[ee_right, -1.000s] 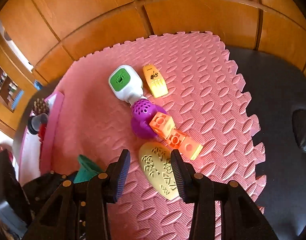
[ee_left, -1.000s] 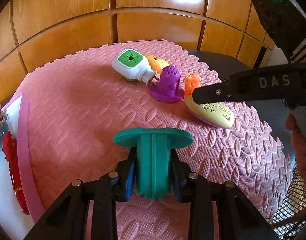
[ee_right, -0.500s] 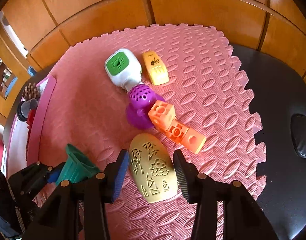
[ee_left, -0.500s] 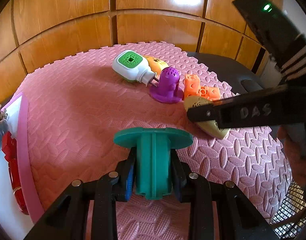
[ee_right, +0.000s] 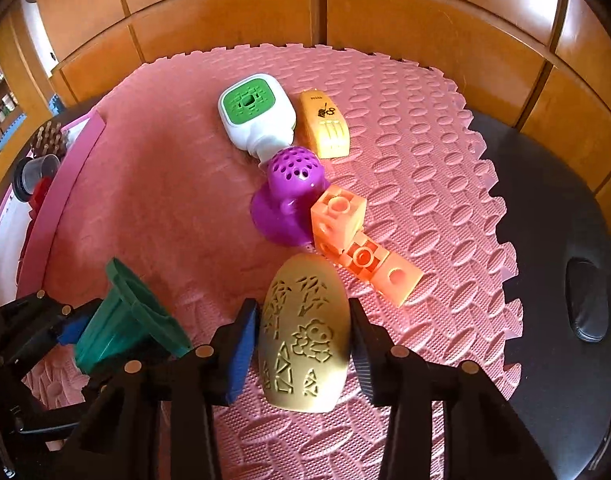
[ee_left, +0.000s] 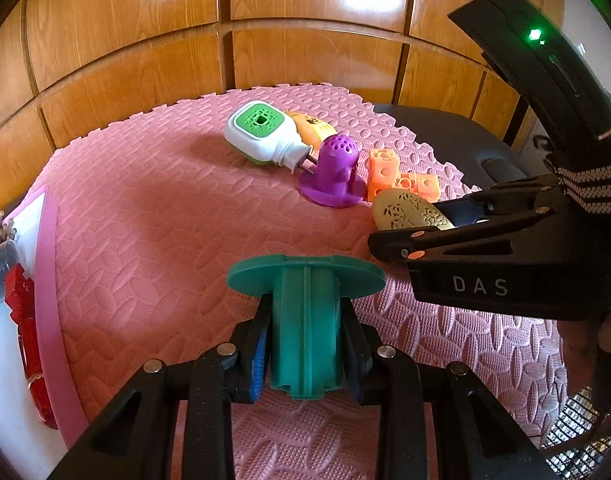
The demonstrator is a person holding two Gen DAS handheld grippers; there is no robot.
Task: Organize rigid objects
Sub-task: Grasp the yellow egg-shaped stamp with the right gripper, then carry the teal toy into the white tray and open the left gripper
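Two claws – left claw (ee_left: pixel 305 348) clamped on green spool (ee_left: pixel 305 312), right claw (ee_right: pixel 303 344) apart, straddling yellow oval shell (ee_right: pixel 305 336)

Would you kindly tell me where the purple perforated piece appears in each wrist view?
Left wrist: purple perforated piece sits right of centre, upper half, on the pink foam mat.
Right wrist: it sits near the centre.
Shared landmark: the orange block chain just right of it in both views.

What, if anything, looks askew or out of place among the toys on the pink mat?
The white and green plug-in device lies tipped on its side, its metal prongs poking against the purple perforated toy. The orange block chain is bent, one cube raised.
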